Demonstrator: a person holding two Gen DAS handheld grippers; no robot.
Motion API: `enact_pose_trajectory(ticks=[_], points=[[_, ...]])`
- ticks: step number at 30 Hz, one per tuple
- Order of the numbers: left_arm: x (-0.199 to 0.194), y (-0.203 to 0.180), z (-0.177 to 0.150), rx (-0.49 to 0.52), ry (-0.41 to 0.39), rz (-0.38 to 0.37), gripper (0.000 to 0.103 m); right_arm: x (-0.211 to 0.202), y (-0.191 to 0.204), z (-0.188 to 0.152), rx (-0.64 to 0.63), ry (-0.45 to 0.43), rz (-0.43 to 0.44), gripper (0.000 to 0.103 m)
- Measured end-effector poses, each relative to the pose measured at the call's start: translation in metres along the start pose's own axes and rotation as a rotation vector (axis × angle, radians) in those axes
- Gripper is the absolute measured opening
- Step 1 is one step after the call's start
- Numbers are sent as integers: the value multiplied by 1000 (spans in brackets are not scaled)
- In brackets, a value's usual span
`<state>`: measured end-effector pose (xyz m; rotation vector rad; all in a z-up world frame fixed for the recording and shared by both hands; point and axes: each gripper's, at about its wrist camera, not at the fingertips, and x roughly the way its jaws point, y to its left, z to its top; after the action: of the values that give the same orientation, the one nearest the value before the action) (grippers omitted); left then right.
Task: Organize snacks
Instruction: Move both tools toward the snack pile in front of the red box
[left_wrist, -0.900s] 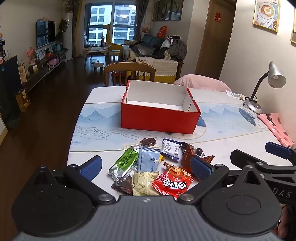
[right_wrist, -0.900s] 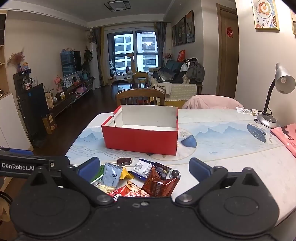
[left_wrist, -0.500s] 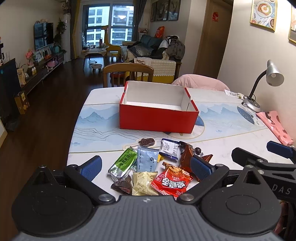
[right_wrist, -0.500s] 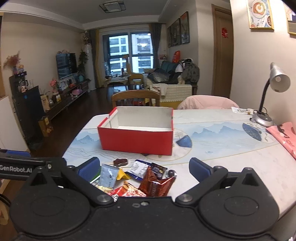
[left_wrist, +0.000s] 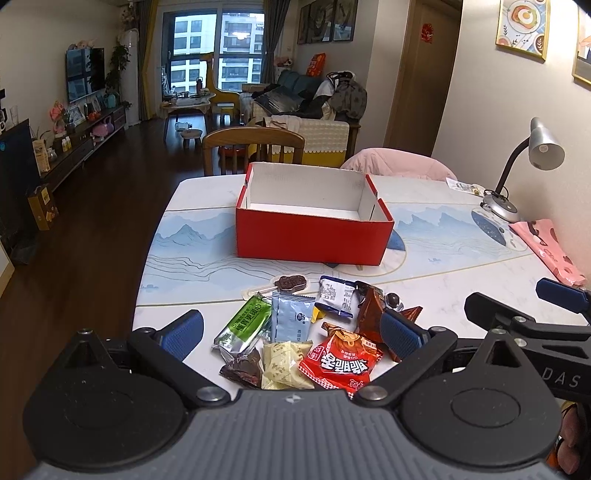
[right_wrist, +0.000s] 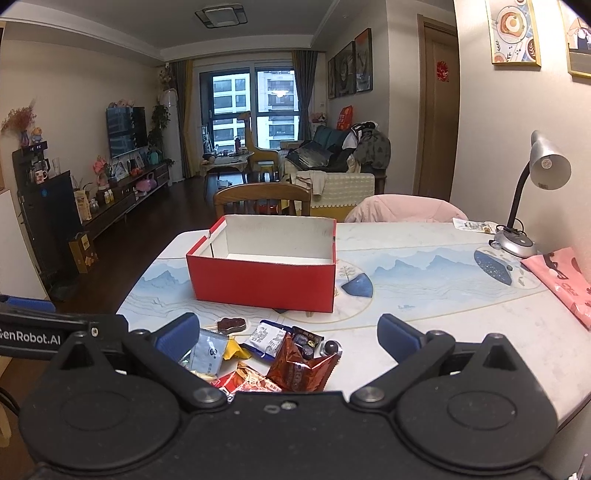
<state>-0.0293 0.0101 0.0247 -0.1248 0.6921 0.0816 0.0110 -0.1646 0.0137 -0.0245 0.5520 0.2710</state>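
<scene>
An empty red box (left_wrist: 314, 236) (right_wrist: 264, 286) with a white inside stands mid-table. In front of it lies a pile of snacks: a green bar (left_wrist: 245, 323), a pale blue sachet (left_wrist: 291, 321) (right_wrist: 210, 350), a red Korean-lettered packet (left_wrist: 341, 363), a brown foil packet (left_wrist: 371, 312) (right_wrist: 304, 363), a white-and-blue packet (left_wrist: 336, 295) (right_wrist: 267, 338) and a chocolate piece on a stick (left_wrist: 290, 283) (right_wrist: 231, 324). My left gripper (left_wrist: 293, 330) hangs open above the pile, nothing between its fingers. My right gripper (right_wrist: 288, 332) is open too, just right of the pile.
A grey desk lamp (left_wrist: 532, 162) (right_wrist: 532, 195) and a pink bag (left_wrist: 550, 247) (right_wrist: 565, 277) occupy the table's right side. A wooden chair (left_wrist: 255, 149) and a pink-covered chair (right_wrist: 406, 210) stand behind the table. The table's near-left edge drops to dark floor.
Both grippers have drifted slightly; the right wrist view has shifted so the box sits more to the left. The snacks and box have not moved. Both stay open.
</scene>
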Motion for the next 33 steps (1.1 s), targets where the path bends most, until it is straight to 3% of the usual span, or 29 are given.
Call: enact_pose_trajectory(ticks=[12, 24, 27, 33], points=[[3, 2, -2, -10, 18, -7, 103, 6, -6, 2, 44, 33, 28, 103], [22, 6, -9, -36, 75, -30, 103, 21, -9, -5, -26, 45, 16, 102], [31, 13, -10, -55, 88, -14, 103, 30, -15, -11, -41, 66, -19, 102], [56, 18, -19, -26, 115, 29, 103, 56, -33, -27, -18, 134, 26, 100]])
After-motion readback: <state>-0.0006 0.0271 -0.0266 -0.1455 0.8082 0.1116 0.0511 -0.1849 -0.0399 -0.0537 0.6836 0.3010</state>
